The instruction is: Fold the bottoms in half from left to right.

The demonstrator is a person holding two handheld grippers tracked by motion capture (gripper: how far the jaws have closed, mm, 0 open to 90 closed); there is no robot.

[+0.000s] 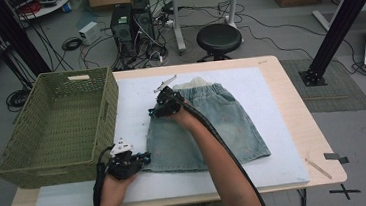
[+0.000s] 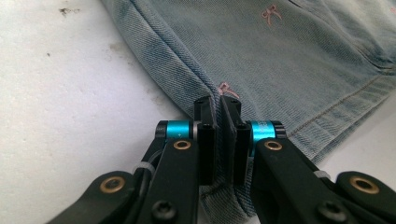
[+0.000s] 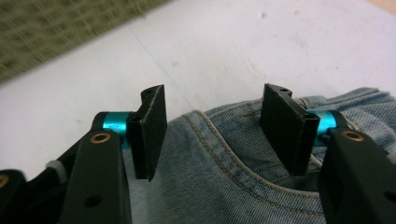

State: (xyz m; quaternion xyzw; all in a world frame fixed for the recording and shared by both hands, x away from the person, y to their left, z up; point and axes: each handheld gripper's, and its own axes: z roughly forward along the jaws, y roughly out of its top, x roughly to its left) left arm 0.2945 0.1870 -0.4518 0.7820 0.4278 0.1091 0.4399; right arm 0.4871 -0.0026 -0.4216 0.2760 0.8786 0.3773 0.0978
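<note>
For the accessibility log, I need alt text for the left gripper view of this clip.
The left gripper has its two black jaws shut on the hem corner of a light blue denim skirt with small pink bow embroidery. The skirt lies flat on a white mat.

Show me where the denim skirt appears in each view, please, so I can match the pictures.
High view: the skirt lies flat at the middle of the white mat.
Left gripper view: its hem corner is pinched between the shut jaws of the left gripper.
Right gripper view: its waist corner lies between the open jaws of the right gripper.
Shared landmark: the white mat under the skirt.
</note>
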